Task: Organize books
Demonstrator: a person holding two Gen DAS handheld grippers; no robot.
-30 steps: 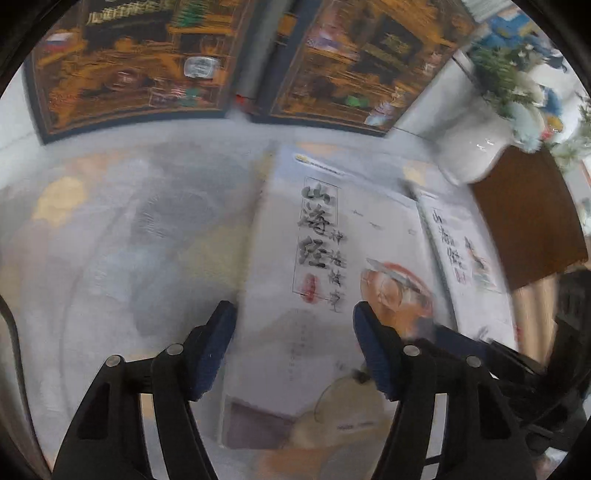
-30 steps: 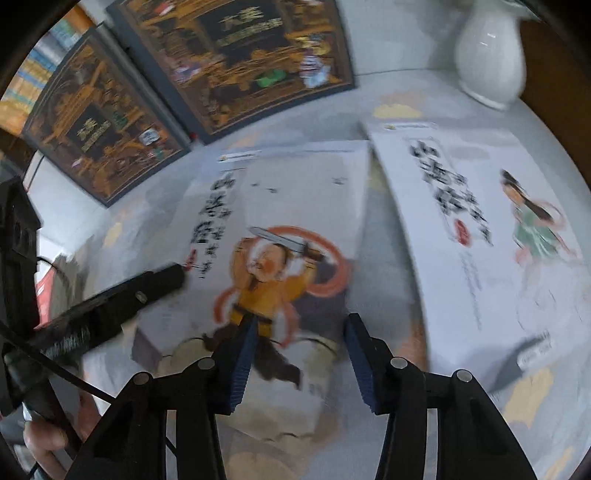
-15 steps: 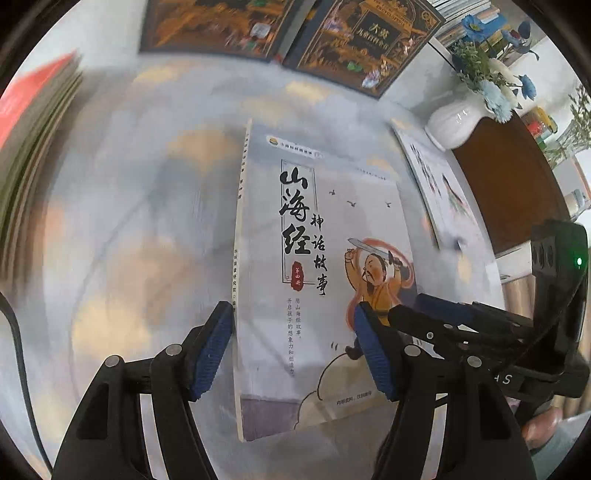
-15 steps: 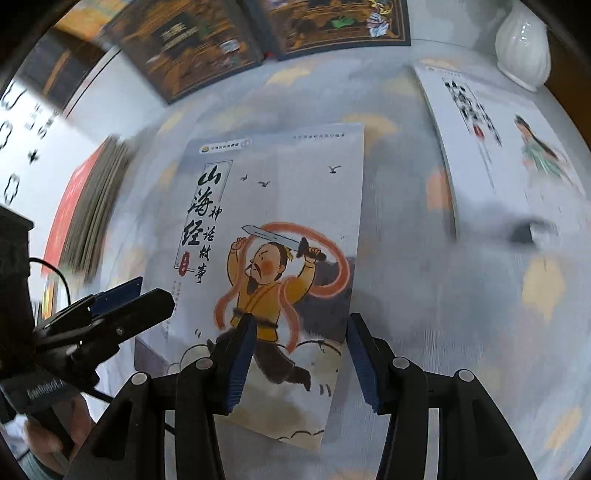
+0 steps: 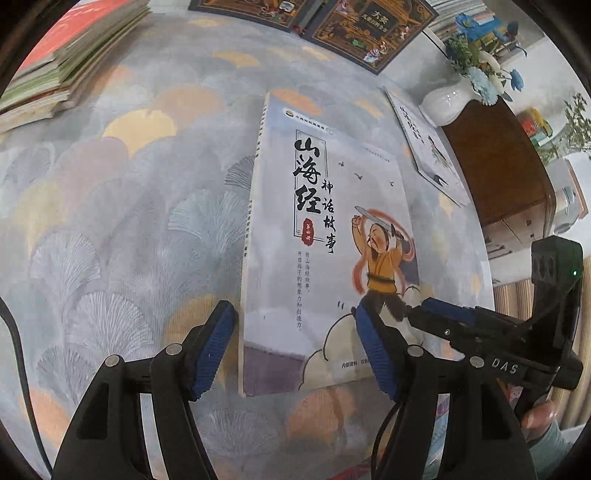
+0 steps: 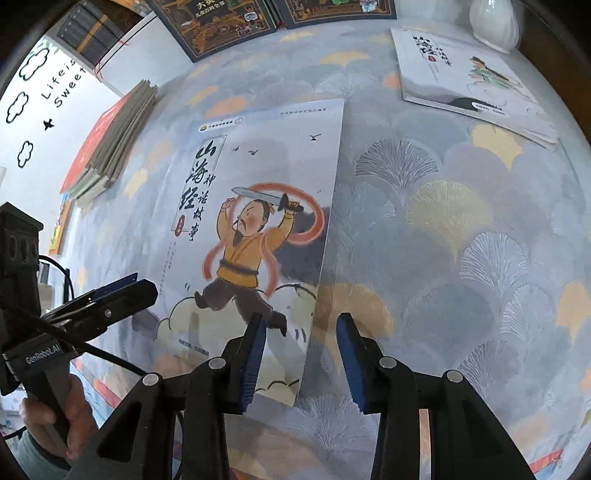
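A pale book with a sword-waving man in yellow on its cover (image 5: 325, 236) lies flat on the patterned cloth; it also shows in the right wrist view (image 6: 251, 206). My left gripper (image 5: 295, 343) is open and empty, its fingers astride the book's near left corner. My right gripper (image 6: 301, 354) is open and empty, astride the book's near right edge. A second pale book (image 6: 469, 77) lies at the far right. A stack of books with a red top (image 5: 70, 48) sits at the far left. Each gripper shows in the other's view, the right (image 5: 443, 314) and the left (image 6: 125, 291).
Two dark ornate books (image 5: 369, 33) lean at the back. A white vase with blue flowers (image 5: 447, 99) stands at the back right beside a brown wooden cabinet (image 5: 495, 166). The patterned cloth (image 6: 461, 240) covers the table.
Both grippers pulled back and lifted from the book, so more of the table and the stack at the left came into view. The book stays flat.
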